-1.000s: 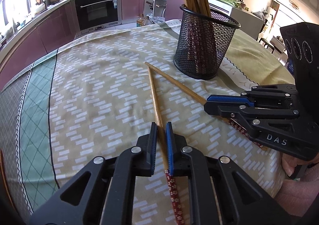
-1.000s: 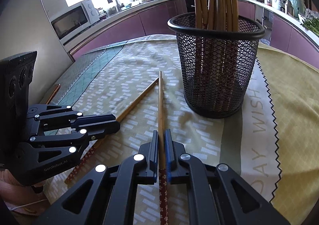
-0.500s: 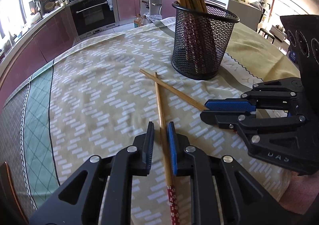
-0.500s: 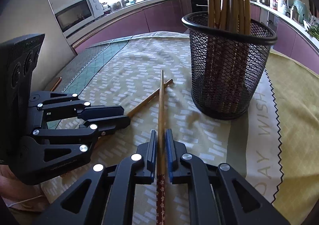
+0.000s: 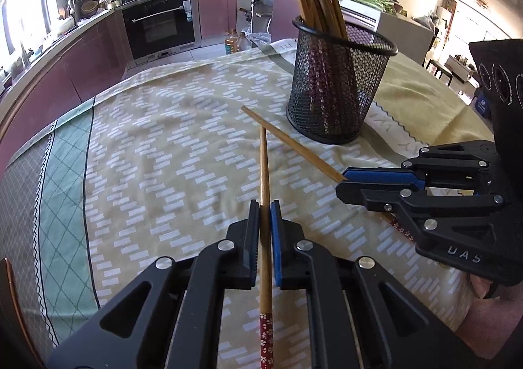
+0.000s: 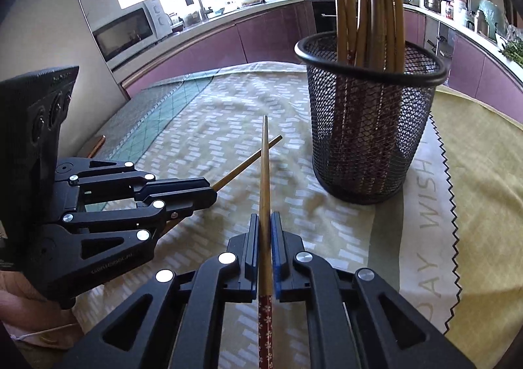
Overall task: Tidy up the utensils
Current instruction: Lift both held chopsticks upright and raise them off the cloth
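Observation:
My left gripper (image 5: 265, 205) is shut on a bamboo chopstick (image 5: 264, 166) with a red flowered end, its tip pointing at the black mesh holder (image 5: 336, 88). My right gripper (image 6: 265, 218) is shut on a second such chopstick (image 6: 264, 169). Each gripper shows in the other's view: the right gripper (image 5: 343, 181) with its chopstick (image 5: 294, 146), the left gripper (image 6: 212, 192) with its chopstick (image 6: 248, 159). The two tips cross just in front of the holder (image 6: 369, 114), which stands upright with several chopsticks (image 6: 369, 9) in it. Both held chopsticks look lifted off the cloth.
The table carries a yellow patterned tablecloth (image 5: 163, 146) with a green checked band (image 5: 62, 205) at its left. Kitchen counters, an oven (image 5: 160, 22) and a microwave (image 6: 130, 29) stand beyond the table edge.
Both grippers have risen with their chopsticks, lifting them off the cloth. The left jaws, slightly apart half a second ago, now clamp the chopstick. The holder looks nearer in the right view.

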Tool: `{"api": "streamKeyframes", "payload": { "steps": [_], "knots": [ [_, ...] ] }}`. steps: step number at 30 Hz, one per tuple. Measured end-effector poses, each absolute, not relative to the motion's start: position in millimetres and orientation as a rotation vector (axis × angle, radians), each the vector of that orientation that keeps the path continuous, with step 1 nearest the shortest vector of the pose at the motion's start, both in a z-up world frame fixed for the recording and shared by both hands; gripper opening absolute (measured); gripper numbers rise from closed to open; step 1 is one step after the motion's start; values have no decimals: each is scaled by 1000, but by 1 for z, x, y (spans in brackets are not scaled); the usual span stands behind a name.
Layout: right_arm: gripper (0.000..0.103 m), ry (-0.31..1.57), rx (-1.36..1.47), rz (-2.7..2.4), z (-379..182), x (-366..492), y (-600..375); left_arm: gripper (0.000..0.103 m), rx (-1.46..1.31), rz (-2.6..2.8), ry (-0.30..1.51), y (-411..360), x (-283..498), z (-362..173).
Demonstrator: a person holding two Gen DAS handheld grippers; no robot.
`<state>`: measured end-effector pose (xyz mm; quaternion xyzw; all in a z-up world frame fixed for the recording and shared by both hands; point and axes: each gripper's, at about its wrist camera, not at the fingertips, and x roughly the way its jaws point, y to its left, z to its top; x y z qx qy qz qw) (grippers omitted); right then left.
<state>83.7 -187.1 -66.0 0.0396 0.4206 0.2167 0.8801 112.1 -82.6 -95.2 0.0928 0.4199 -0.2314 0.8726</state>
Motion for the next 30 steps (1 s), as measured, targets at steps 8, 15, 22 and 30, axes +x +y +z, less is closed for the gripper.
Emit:
{"api": "streamKeyframes", "payload": {
  "steps": [8,15,22,30],
  "knots": [
    [6,807,109,476,-45,71,-197,8,124,-504,828,-66,106,-73],
    [6,758,121,487,-31,60,-202,8,28,-570,766,-52,98,-50],
    [6,741,125,492,-24,55,-204,8,-19,-600,733,-45,91,-38],
    [6,735,114,503,-22,53,-203,8,-22,-635,711,-48,82,-30]
  ]
}}
